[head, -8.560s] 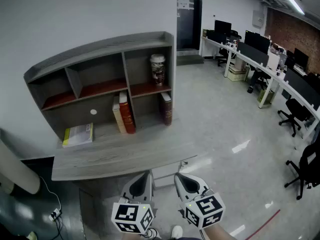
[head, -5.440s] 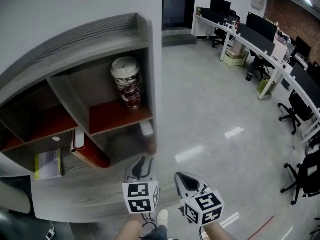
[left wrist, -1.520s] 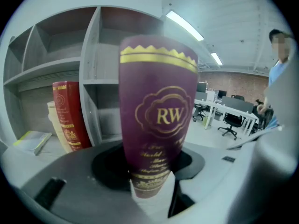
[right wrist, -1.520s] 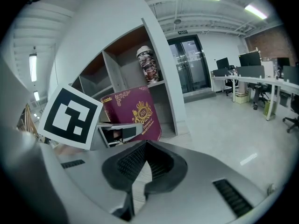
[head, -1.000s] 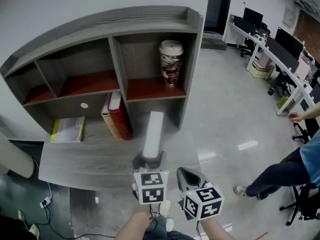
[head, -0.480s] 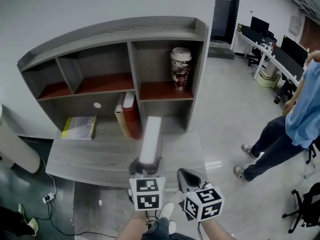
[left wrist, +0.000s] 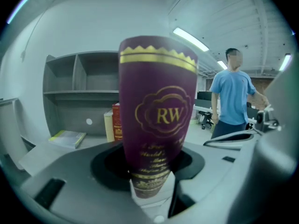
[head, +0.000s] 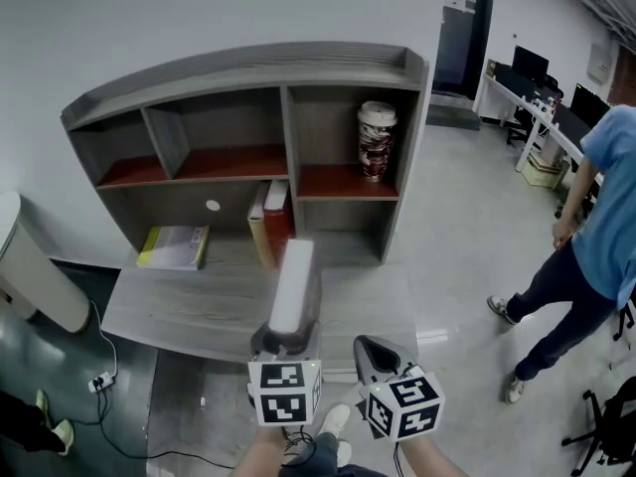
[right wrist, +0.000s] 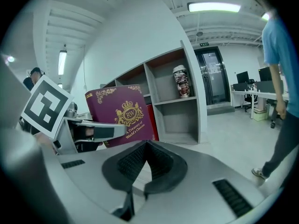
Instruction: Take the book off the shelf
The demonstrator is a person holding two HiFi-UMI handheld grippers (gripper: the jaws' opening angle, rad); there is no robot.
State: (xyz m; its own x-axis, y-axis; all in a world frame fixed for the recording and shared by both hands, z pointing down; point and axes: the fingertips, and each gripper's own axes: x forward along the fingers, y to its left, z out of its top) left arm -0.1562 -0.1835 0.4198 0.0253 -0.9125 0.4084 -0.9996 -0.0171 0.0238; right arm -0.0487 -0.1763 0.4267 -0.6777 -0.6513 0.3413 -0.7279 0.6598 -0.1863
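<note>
A maroon book with gold print (head: 291, 286) is out of the shelf and held upright over the desk top, page edges up in the head view. My left gripper (head: 285, 338) is shut on its lower end. In the left gripper view its spine (left wrist: 158, 115) fills the middle, clamped at the bottom between the jaws (left wrist: 150, 188). The right gripper view shows its cover (right wrist: 122, 115) beside the left gripper (right wrist: 100, 132). My right gripper (head: 373, 351) hangs just right of the left one, pads together (right wrist: 146, 143), holding nothing. The grey shelf unit (head: 248, 97) stands behind; its lower right compartment is vacant.
A red and a tan book (head: 273, 222) stand in the lower middle compartment. A yellow-green book (head: 174, 246) lies flat to the left. A patterned cup (head: 376, 142) sits on the upper right shelf. A person in a blue shirt (head: 596, 217) stands at the right. A white cylinder (head: 30, 266) is at the left.
The book that stood in the lower right compartment is now in my left gripper, drawn back over the desk. The person in blue has walked closer at the right.
</note>
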